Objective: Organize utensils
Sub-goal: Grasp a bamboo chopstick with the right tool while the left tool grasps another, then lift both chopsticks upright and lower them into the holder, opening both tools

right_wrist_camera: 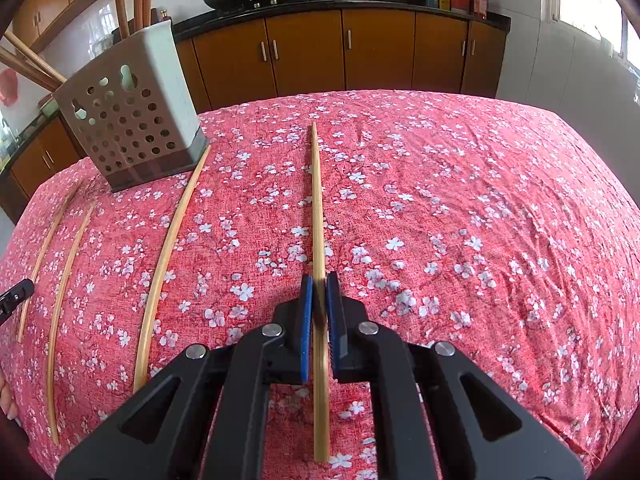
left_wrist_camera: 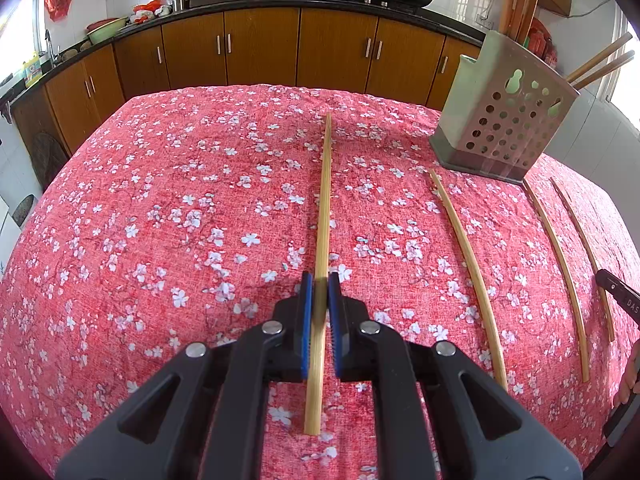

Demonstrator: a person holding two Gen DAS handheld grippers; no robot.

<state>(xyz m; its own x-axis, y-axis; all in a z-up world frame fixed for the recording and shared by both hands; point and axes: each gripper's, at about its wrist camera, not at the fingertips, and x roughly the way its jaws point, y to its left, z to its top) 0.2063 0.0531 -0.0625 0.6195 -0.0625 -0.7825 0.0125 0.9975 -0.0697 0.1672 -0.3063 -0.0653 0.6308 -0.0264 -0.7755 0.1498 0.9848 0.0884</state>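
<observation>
Jaws of the left gripper (left_wrist_camera: 321,284) are nearly closed in the left wrist view, their blue pads pressed on either side of a bamboo chopstick (left_wrist_camera: 325,200). The gripper tilts downward toward the bench (left_wrist_camera: 160,220), which is covered with a red floral cloth. The held chopstick runs lengthwise straight away from the camera, its far tip toward the brown cabinets (left_wrist_camera: 260,48) and its near end sticking out behind the pads. To the right, three more chopsticks (left_wrist_camera: 472,272) lie on the cloth, roughly parallel to the held one, and beyond them a perforated utensil holder (left_wrist_camera: 508,120) stands with wooden sticks rising out of it. At the right edge, part of the other gripper and some fingers (left_wrist_camera: 630,380) show. In the right wrist view, the right gripper (right_wrist_camera: 319,286) is likewise almost shut, clamped on a chopstick of its own (right_wrist_camera: 317,208), and also tilts down toward the cloth. This stick points away toward the cabinets too, its long axis in line with the gripper. The holder stands at the far left, with three loose chopsticks lying near it, the nearest reaching to its base.
</observation>
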